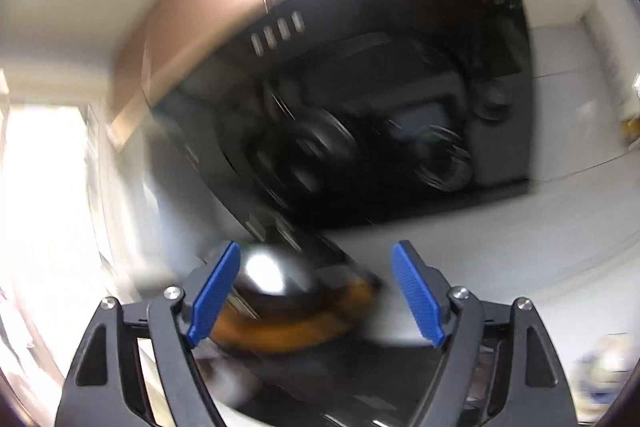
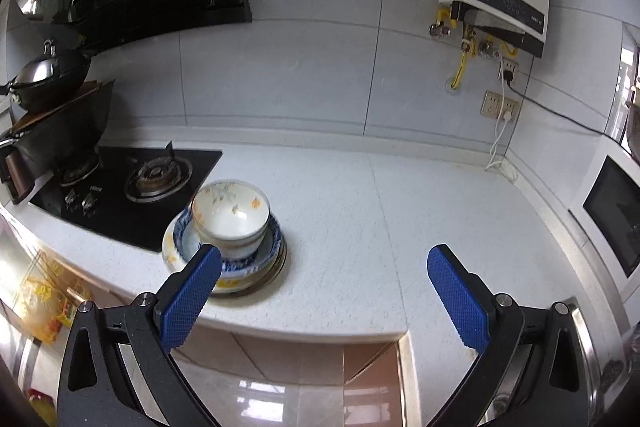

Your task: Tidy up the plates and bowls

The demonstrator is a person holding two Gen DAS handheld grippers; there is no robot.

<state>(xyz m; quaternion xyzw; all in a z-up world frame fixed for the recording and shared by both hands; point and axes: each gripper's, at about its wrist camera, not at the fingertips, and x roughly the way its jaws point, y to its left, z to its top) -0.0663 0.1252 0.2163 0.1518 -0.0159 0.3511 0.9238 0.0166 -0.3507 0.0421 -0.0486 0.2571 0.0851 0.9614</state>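
White counter (image 2: pixel 360 211) carried the bowls (image 2: pixel 230 213) stacked on plates (image 2: pixel 256 267) near its front edge beside the hob (image 2: pixel 120 187); both my grippers (image 2: pixel 324 291) (image 1: pixel 316 291) gaped empty, and a careless swing could topple the stack.

The bowl (image 2: pixel 230 217) was stacked on plates (image 2: pixel 256 263) at centre left of the desk (image 2: pixel 400 219), right of the hob (image 2: pixel 128 187).

Glossy glazed ceramic bowl (image 2: pixel 230 215), speckled matt stone-like countertop (image 2: pixel 360 219), shiny black glass hob (image 2: pixel 132 195).
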